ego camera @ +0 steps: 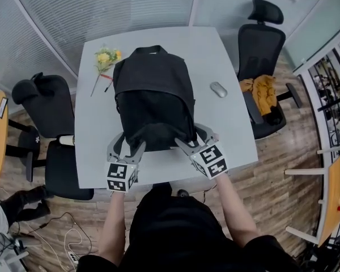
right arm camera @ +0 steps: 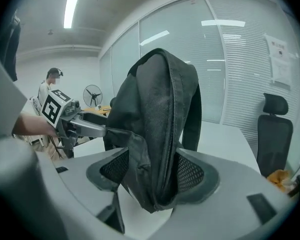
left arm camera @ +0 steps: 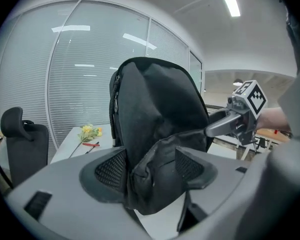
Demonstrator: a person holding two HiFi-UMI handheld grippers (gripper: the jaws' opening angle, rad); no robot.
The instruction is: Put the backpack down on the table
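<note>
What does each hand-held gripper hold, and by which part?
Right hand-held gripper: backpack, by a bottom corner. Left hand-held gripper: jaws opening, other corner loose between them.

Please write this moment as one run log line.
backpack: on table | left tongs: opening, backpack between | right tongs: shut on backpack

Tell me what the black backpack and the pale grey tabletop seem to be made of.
The black backpack: likely woven synthetic fabric, matte; it creases, with stitched zipper seams. The pale grey tabletop: probably laminate, smooth with soft sheen; flat, uniform, no grain visible.
</note>
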